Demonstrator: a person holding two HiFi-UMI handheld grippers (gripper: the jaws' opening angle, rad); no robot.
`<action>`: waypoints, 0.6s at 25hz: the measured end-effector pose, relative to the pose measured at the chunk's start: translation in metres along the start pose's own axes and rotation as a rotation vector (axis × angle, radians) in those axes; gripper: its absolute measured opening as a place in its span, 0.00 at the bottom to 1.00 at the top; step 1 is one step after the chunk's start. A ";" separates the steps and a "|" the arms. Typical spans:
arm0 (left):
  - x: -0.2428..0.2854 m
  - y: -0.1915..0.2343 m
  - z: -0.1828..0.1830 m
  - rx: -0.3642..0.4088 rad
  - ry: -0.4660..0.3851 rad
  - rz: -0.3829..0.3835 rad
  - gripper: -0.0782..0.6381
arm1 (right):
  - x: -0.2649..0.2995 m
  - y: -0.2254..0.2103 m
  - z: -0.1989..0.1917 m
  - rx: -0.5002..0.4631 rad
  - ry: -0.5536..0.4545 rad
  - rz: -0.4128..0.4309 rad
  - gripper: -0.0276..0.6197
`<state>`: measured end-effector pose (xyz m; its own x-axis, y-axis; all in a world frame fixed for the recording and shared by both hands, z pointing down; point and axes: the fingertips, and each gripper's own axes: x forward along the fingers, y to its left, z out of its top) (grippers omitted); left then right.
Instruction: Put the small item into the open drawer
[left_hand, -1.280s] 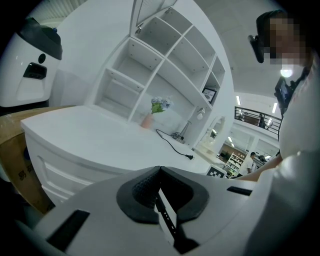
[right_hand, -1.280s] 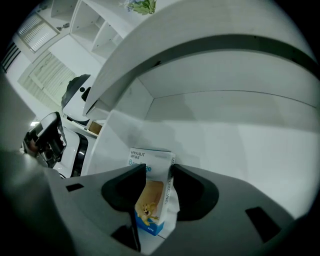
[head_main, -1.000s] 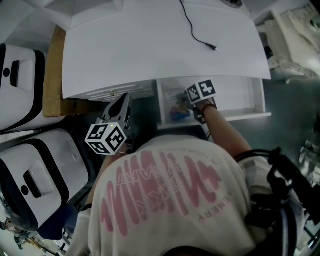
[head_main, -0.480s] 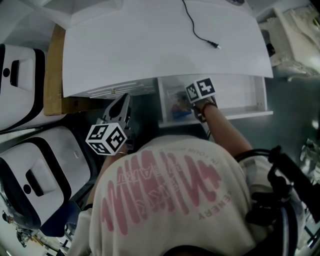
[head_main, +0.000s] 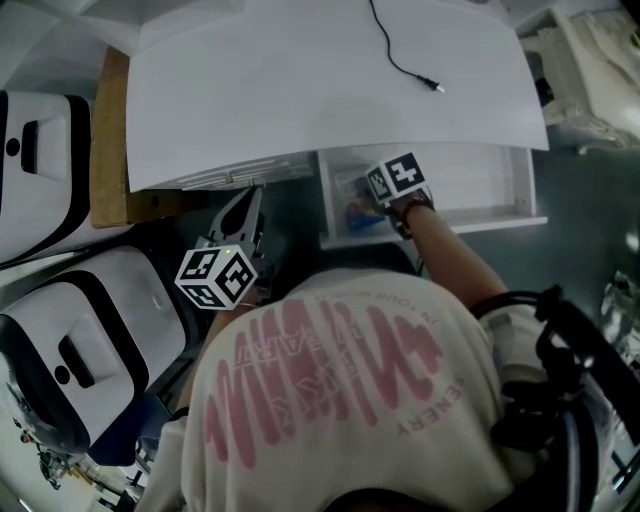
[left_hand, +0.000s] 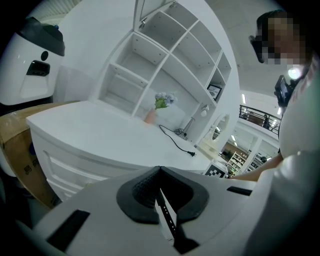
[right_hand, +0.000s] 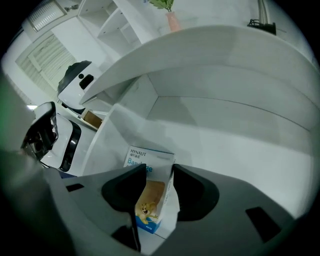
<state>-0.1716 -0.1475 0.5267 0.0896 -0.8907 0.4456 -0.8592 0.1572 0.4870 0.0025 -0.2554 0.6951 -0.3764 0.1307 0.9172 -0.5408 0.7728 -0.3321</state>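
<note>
Left tool (left_hand: 160, 175) is out of the play: it hangs off to the left in front of the white cabinet, below the white tabletop (head_main: 320, 90), its black pads pressed together and nothing of the task in them. The action's all on the right. The right tool (right_hand: 156, 175) is poked into the open white drawer (head_main: 470, 190), pinching the small white-and-blue cardboard bandage box (right_hand: 150, 197) by its sides. The box's long axis runs straight out along the jaws, toward the drawer's left end. It looks to be just over the drawer floor, so I'd guess letting go is about all that's left. The box looks clean and uncrushed, with a cartoon animal on its front.
</note>
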 end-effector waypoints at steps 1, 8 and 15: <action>0.001 0.000 0.000 -0.005 0.001 0.003 0.15 | -0.001 0.000 0.000 -0.011 0.001 -0.004 0.33; 0.009 -0.009 0.007 0.006 0.003 -0.017 0.15 | -0.013 0.003 0.006 -0.059 -0.033 -0.026 0.33; 0.023 -0.026 0.008 0.019 0.023 -0.078 0.15 | -0.034 0.008 0.007 -0.072 -0.067 -0.061 0.33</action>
<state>-0.1512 -0.1755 0.5187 0.1676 -0.8899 0.4243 -0.8587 0.0796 0.5062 0.0054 -0.2578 0.6598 -0.3951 0.0425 0.9177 -0.5094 0.8211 -0.2573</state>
